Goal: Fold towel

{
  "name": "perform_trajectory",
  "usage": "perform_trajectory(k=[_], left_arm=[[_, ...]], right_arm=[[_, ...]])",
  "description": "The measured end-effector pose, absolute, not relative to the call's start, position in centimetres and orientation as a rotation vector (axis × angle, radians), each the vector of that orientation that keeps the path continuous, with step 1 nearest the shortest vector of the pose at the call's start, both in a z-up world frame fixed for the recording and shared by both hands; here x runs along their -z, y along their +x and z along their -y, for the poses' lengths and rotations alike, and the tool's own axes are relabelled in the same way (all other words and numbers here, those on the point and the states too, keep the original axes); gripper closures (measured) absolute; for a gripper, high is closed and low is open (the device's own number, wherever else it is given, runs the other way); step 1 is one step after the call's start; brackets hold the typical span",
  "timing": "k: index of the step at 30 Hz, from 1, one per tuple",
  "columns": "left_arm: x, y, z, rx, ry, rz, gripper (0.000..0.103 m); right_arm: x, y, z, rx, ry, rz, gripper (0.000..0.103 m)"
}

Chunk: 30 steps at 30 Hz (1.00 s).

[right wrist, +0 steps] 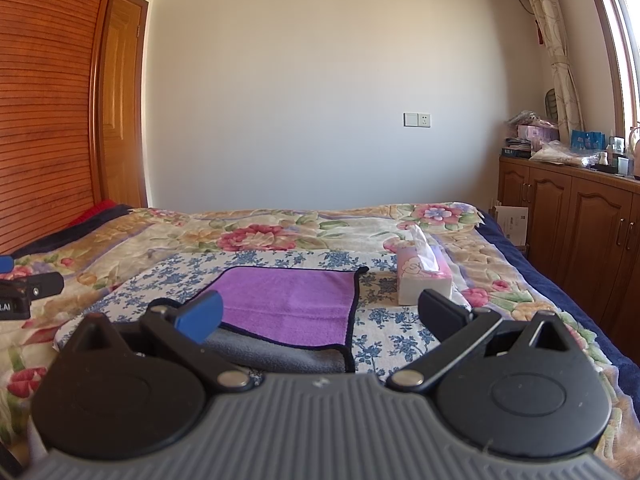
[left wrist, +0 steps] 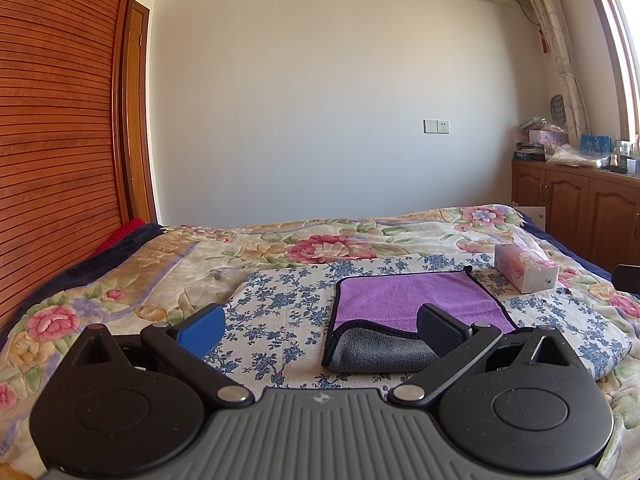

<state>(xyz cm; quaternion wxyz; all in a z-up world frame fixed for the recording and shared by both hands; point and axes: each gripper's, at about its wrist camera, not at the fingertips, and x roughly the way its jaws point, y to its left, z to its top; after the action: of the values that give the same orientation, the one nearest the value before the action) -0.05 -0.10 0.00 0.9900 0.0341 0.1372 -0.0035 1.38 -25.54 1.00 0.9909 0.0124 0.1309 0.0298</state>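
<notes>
A purple towel (left wrist: 416,296) with a dark border lies flat on a blue-flowered cloth (left wrist: 280,304) on the bed. Its near edge is turned over and shows the grey underside (left wrist: 380,352). My left gripper (left wrist: 320,328) is open and empty, just short of the towel's near left corner, its right finger in front of the grey fold. In the right wrist view the towel (right wrist: 288,300) lies ahead. My right gripper (right wrist: 320,316) is open and empty above the towel's near right edge. Its blue finger overlaps the near left part.
A pink tissue box (left wrist: 526,268) stands on the bed right of the towel, also in the right wrist view (right wrist: 424,280). A floral quilt (left wrist: 160,272) covers the bed. A wooden cabinet (right wrist: 580,216) stands at the right, a slatted headboard (left wrist: 52,160) at the left.
</notes>
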Motion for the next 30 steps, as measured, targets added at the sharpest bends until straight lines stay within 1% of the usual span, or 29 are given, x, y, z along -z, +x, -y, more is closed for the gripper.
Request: perform_trajectory(k=[25,30], left_arm=[[0.0,-0.8,0.6,0.021,0.082,-0.285,0.000],[0.2,0.7,0.8,0.037,0.099,-0.310,0.000]], right_arm=[[-0.6,1.9,25.3,-0.065,0.023,-0.280,0.000],[-0.4,2.8,25.4,-0.072,0.034,-0.303,0.000]])
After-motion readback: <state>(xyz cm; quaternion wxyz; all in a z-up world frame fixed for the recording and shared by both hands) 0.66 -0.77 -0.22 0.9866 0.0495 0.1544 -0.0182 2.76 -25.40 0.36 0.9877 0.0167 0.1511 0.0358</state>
